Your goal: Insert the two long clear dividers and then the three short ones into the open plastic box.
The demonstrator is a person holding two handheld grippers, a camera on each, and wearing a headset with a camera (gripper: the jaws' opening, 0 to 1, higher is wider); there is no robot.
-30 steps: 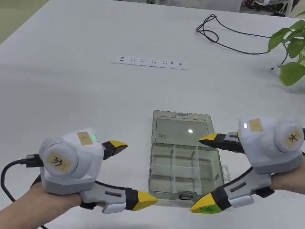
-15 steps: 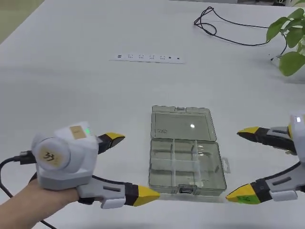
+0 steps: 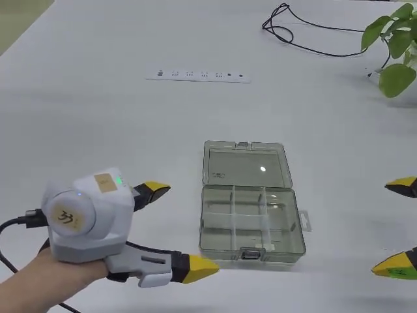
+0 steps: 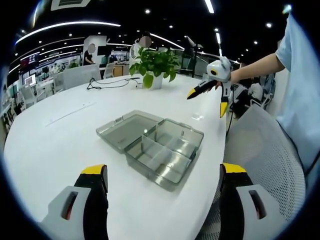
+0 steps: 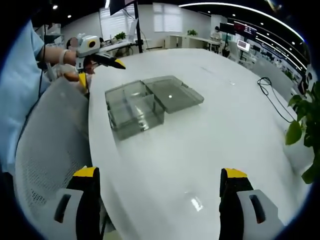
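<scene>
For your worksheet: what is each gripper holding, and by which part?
Nothing: the left gripper and right gripper are both open, clear of the plastic box.

- left gripper (image 3: 177,228) — jaws spread wide with nothing between them, gripped in the person's left hand (image 3: 49,282), pointing right
- right gripper (image 3: 399,226) way off to the side, jaws wide apart too, holding nothing
</scene>
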